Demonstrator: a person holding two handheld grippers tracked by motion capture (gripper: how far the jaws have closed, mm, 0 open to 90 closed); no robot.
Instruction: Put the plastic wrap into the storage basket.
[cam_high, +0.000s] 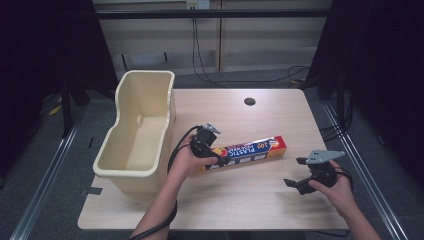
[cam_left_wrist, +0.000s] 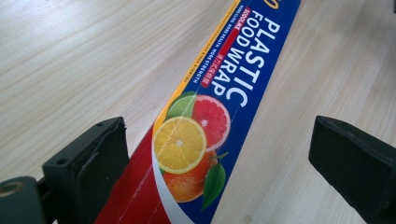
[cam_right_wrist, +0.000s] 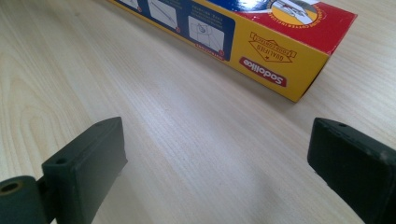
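One plastic wrap box (cam_high: 252, 151), long, blue, red and yellow, lying flat on the wooden table (cam_high: 260, 200) just right of a cream plastic bin (cam_high: 137, 132). Left gripper (cam_high: 212, 156) set over the box's left end, jaws spread wide with the box (cam_left_wrist: 205, 126) between them, pads clear of its sides. Right gripper (cam_high: 295, 172) near the box's right end, jaws wide, bare table between them, box (cam_right_wrist: 261, 51) ahead.

Your right gripper (cam_right_wrist: 217, 163) low over the wooden table (cam_right_wrist: 93, 84), jaws spread wide with bare wood between them, yellow end of the plastic wrap box (cam_right_wrist: 275, 60) ahead of you, apart from both jaws
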